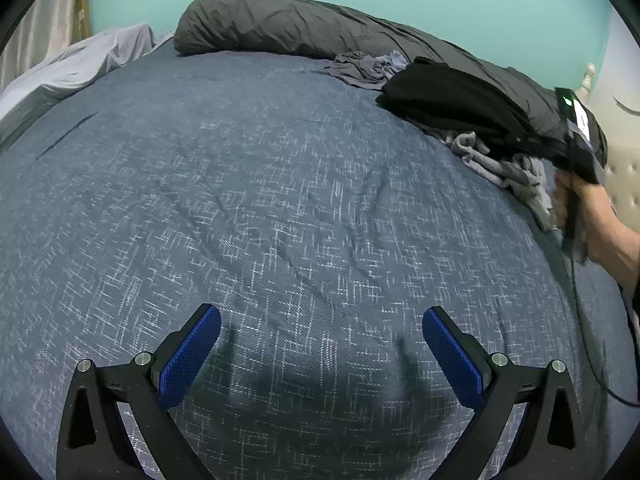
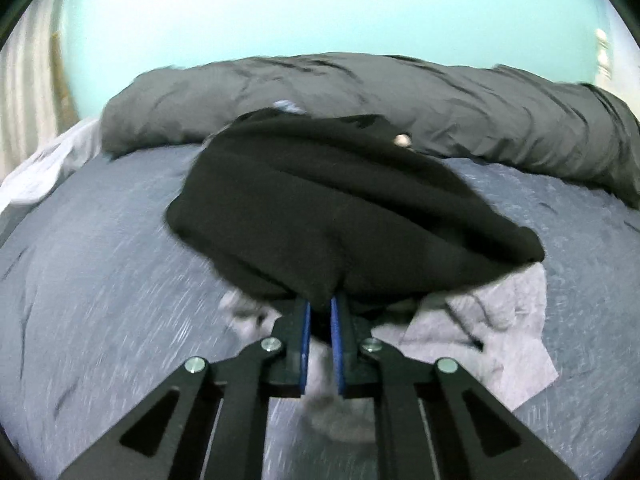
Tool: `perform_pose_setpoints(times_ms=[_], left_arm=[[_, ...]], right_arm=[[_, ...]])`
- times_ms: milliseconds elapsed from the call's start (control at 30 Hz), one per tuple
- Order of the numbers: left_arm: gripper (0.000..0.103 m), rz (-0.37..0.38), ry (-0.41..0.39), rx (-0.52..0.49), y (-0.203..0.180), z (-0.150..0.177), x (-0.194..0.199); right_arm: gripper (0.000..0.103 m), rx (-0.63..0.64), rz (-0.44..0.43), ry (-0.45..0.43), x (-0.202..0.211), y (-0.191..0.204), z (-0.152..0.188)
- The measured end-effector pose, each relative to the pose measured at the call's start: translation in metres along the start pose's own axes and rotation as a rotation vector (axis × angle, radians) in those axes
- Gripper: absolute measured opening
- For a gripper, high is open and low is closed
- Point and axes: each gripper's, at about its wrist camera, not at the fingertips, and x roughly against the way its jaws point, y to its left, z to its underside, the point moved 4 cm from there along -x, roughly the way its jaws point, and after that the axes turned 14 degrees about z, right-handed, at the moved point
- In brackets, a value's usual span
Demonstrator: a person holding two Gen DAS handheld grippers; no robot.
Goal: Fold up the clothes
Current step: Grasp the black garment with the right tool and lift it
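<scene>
A black garment [image 2: 340, 216] lies bunched on the blue bedspread, on top of a light grey garment [image 2: 492, 320]. My right gripper [image 2: 320, 304] is shut on the black garment's near edge. In the left wrist view the black garment [image 1: 452, 96] sits at the far right of the bed with the grey garment [image 1: 500, 164] under it, and the right gripper's body [image 1: 580, 140] is held by a hand there. My left gripper [image 1: 320, 320] is open and empty, low over the bare bedspread [image 1: 240, 200].
A rolled dark grey duvet [image 1: 300, 28] runs along the far side of the bed by the teal wall. A small blue-grey crumpled garment [image 1: 368, 68] lies beside it. A pale sheet [image 1: 72, 68] is heaped at the far left. A cable [image 1: 592, 344] trails at right.
</scene>
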Motion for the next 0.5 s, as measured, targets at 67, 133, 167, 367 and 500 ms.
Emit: perform_pose_setpoints(times_ms=[67, 133, 167, 367, 500], left_arm=[[0.103, 0.004, -0.002, 0.001, -0.001, -0.001, 0.002], [0.103, 0.008, -0.009, -0.001, -0.003, -0.003, 0.005], [0.103, 0.01, -0.013, -0.004, -0.005, -0.004, 0.006], [0.103, 0.032, -0.025, -0.009, -0.016, -0.006, 0.015], [0.103, 0.045, -0.041, -0.02, -0.024, -0.008, 0.024]], right_arm=[[0.008, 0.007, -0.044, -0.022, 0.017, 0.001, 0.006], [0.008, -0.001, -0.09, -0.036, 0.036, 0.002, 0.014], [0.008, -0.005, -0.111, -0.032, 0.045, 0.003, 0.019], [0.007, -0.025, -0.231, -0.028, 0.107, 0.023, 0.058], [0.007, -0.025, -0.301, -0.015, 0.155, 0.044, 0.09]])
